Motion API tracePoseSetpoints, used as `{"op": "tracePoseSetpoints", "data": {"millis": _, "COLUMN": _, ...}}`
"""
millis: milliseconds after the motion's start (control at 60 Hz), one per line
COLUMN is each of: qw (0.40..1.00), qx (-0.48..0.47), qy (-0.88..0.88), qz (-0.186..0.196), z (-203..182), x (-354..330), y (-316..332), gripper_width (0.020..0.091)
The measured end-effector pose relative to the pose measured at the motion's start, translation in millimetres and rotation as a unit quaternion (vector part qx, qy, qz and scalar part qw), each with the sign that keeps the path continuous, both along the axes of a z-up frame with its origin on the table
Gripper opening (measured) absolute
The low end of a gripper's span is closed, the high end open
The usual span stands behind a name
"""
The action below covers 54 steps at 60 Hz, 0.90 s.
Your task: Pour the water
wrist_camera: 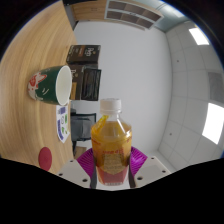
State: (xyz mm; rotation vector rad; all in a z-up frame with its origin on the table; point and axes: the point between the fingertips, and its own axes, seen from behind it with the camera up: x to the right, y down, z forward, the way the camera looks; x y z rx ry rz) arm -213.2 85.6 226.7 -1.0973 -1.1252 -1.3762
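**Inspector:** State of the tongs (112, 170) at the moment of record?

**Assistant:** Closed on the bottle (111, 140). Both purple pads (88, 158) pressed against its lower body, one on each side. The bottle held an amber liquid nearly to the shoulder, and its white cap (110, 104) was on.

**Inspector:** Position of the receiving vessel?

**Assistant:** A green cup (52, 84) with a white interior lay beyond the bottle on the wooden desk (25, 55), its open mouth turned toward the bottle. A small white packet (62, 125) stood between the two, near the desk's edge, and a red round object (45, 156) lay closer to the tongs. Whether the bottle was resting on the desk or lifted clear could not be established.

**Inspector:** Step in hand?

**Assistant:** In my judgement, grasp secured, pour not begun. The bottle was upright and well apart from the cup.

**Inspector:** Requirements for the next move?

**Assistant:** Carry the bottle to the cup, clearing the packet. The cap appeared fitted and would need attention before any liquid could leave.
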Motion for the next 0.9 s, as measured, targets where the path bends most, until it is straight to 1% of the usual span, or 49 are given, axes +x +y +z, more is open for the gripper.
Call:
{"op": "tracePoseSetpoints", "data": {"millis": 133, "qw": 0.979, "qx": 0.016, "qy": -0.202, "qz": -0.024, "z": -10, "x": -21, "y": 28, "gripper_width": 0.0441}}
{"op": "tracePoseSetpoints", "data": {"millis": 200, "qw": 0.963, "qx": 0.018, "qy": -0.268, "qz": -0.034, "z": -14, "x": -26, "y": 37, "gripper_width": 0.0439}}
{"op": "tracePoseSetpoints", "data": {"millis": 317, "qw": 0.956, "qx": 0.021, "qy": -0.287, "qz": -0.048, "z": -13, "x": -23, "y": 43, "gripper_width": 0.0441}}
{"op": "tracePoseSetpoints", "data": {"millis": 483, "qw": 0.963, "qx": 0.027, "qy": -0.265, "qz": -0.044, "z": -7, "x": -17, "y": 49, "gripper_width": 0.0442}}
{"op": "tracePoseSetpoints", "data": {"millis": 567, "qw": 0.987, "qx": 0.017, "qy": -0.157, "qz": -0.035, "z": 4, "x": -6, "y": 48, "gripper_width": 0.0439}}
{"op": "tracePoseSetpoints", "data": {"millis": 633, "qw": 1.0, "qx": 0.007, "qy": 0.004, "qz": -0.024, "z": 13, "x": 8, "y": 49, "gripper_width": 0.0442}}
{"op": "tracePoseSetpoints", "data": {"millis": 683, "qw": 0.989, "qx": 0.0, "qy": 0.149, "qz": -0.017, "z": 15, "x": 19, "y": 49, "gripper_width": 0.0444}}
{"op": "tracePoseSetpoints", "data": {"millis": 733, "qw": 0.957, "qx": -0.01, "qy": 0.29, "qz": -0.013, "z": 10, "x": 33, "y": 49, "gripper_width": 0.0443}}
{"op": "tracePoseSetpoints", "data": {"millis": 750, "qw": 0.939, "qx": -0.002, "qy": 0.344, "qz": -0.002, "z": 0, "x": 39, "y": 44, "gripper_width": 0.0444}}
{"op": "tracePoseSetpoints", "data": {"millis": 783, "qw": 0.905, "qx": -0.016, "qy": 0.425, "qz": 0.009, "z": -10, "x": 42, "y": 41, "gripper_width": 0.0443}}
{"op": "tracePoseSetpoints", "data": {"millis": 800, "qw": 0.891, "qx": -0.04, "qy": 0.452, "qz": 0.012, "z": -10, "x": 41, "y": 53, "gripper_width": 0.0444}}
{"op": "tracePoseSetpoints", "data": {"millis": 850, "qw": 0.832, "qx": -0.061, "qy": 0.552, "qz": 0.005, "z": -36, "x": 54, "y": 54, "gripper_width": 0.0446}}
{"op": "tracePoseSetpoints", "data": {"millis": 900, "qw": 0.77, "qx": -0.09, "qy": 0.632, "qz": 0.001, "z": -72, "x": 64, "y": 51, "gripper_width": 0.0445}}
